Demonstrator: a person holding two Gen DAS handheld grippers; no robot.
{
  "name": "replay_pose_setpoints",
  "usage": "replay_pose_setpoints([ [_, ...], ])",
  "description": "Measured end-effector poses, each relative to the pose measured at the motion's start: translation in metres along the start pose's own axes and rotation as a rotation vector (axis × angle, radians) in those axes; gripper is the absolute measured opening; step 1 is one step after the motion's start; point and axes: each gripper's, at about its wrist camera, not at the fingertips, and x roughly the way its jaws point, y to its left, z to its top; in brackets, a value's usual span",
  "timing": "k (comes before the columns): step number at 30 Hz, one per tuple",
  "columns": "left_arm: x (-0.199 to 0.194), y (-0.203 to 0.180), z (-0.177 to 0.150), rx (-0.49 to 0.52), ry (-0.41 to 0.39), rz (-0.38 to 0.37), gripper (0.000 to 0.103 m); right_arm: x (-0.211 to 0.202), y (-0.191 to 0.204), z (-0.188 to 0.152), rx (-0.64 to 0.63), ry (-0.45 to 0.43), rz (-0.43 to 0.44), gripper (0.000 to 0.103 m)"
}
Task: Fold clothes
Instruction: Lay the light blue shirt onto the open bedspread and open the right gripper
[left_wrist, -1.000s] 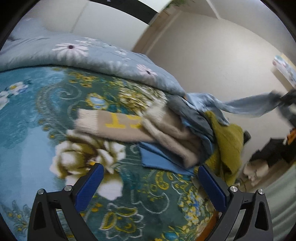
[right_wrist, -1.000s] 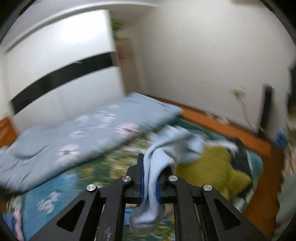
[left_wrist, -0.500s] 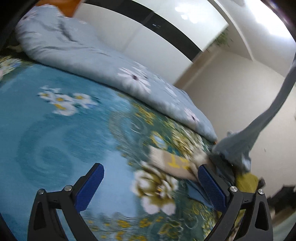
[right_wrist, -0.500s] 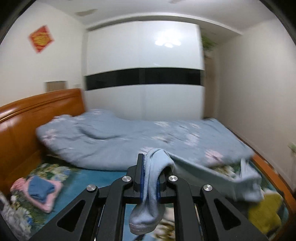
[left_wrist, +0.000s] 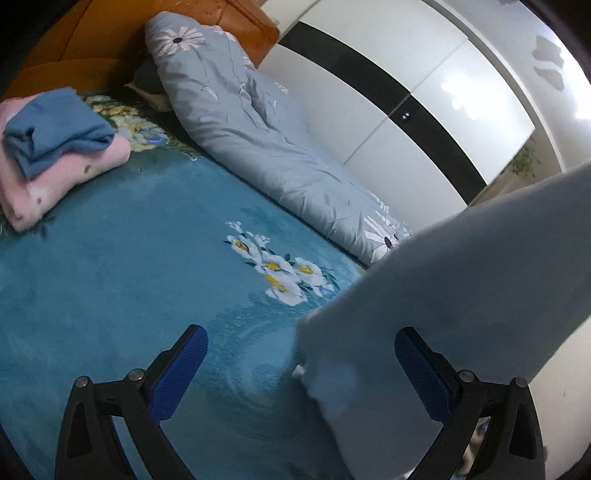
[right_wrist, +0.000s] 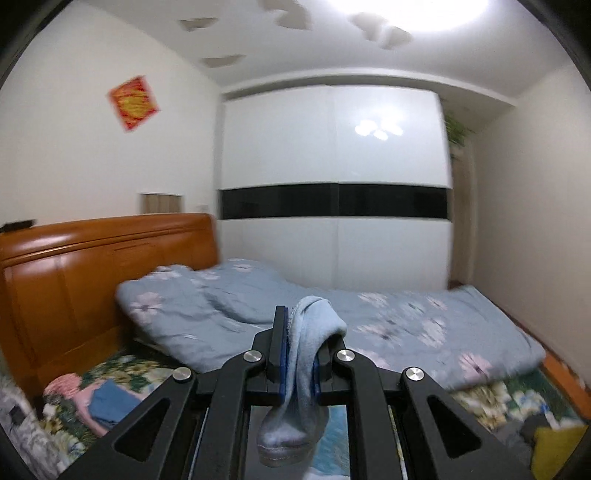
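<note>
While the bed spreads under me in its teal floral blanket, most of that surface lies bare and ready for folding. Along the far side, against the white wardrobe, the rolled grey-blue duvet runs from the wooden headboard downward. Near the headboard sits what I judge to be the finished work: a folded pink garment with a folded blue garment resting on top of it. At the foot end, in the right wrist view, a heap of unfolded clothes waits, so I reckon much of the job remains.

Hanging between the two is the pale blue garment, the piece in hand now. My right gripper is clamped tight on a bunched edge of it, cloth spilling above and below the jaws. From there it drapes down in front of my left gripper, whose jaws stand wide apart and grip nothing; the cloth's lower end hangs between them, close to the blanket. It is not yet laid flat.
</note>
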Motion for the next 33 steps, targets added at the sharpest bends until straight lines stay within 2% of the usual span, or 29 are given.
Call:
replay_pose_setpoints([
  [3, 0.002, 0.002, -0.001, 0.048, 0.005, 0.017, 0.103, 0.008, -0.057, -0.029, 0.088, 0.031, -0.127, 0.01],
  [6, 0.011, 0.007, -0.003, 0.037, 0.048, 0.008, 0.103, 0.016, -0.13, -0.085, 0.175, 0.137, -0.316, 0.01],
  [10, 0.021, 0.008, -0.009, 0.029, 0.101, 0.002, 0.103, 0.01, -0.215, -0.186, 0.288, 0.36, -0.531, 0.011],
  [13, 0.027, 0.007, -0.016, 0.049, 0.121, 0.023, 0.103, -0.001, -0.255, -0.261, 0.325, 0.509, -0.616, 0.011],
  [18, 0.041, 0.002, -0.035, 0.111, 0.19, 0.048, 0.103, -0.021, -0.288, -0.329, 0.397, 0.615, -0.637, 0.011],
  [20, 0.046, 0.0, -0.041, 0.135, 0.213, 0.059, 0.103, -0.036, -0.295, -0.335, 0.407, 0.605, -0.628, 0.013],
  [22, 0.048, 0.0, -0.043, 0.144, 0.218, 0.074, 0.103, -0.045, -0.297, -0.335, 0.402, 0.599, -0.605, 0.028],
  [23, 0.048, 0.0, -0.043, 0.143, 0.214, 0.081, 0.103, -0.047, -0.292, -0.333, 0.368, 0.591, -0.595, 0.04],
  [27, 0.047, -0.007, -0.044, 0.174, 0.199, 0.104, 0.103, -0.049, -0.274, -0.326, 0.246, 0.555, -0.547, 0.065],
  [28, 0.047, -0.011, -0.045, 0.193, 0.196, 0.113, 0.103, -0.046, -0.272, -0.324, 0.243, 0.529, -0.535, 0.067],
  [31, 0.046, -0.02, -0.047, 0.234, 0.184, 0.133, 0.103, -0.037, -0.272, -0.321, 0.309, 0.444, -0.576, 0.071],
  [33, 0.045, -0.025, -0.048, 0.252, 0.172, 0.142, 0.103, -0.026, -0.264, -0.317, 0.326, 0.41, -0.531, 0.072],
])
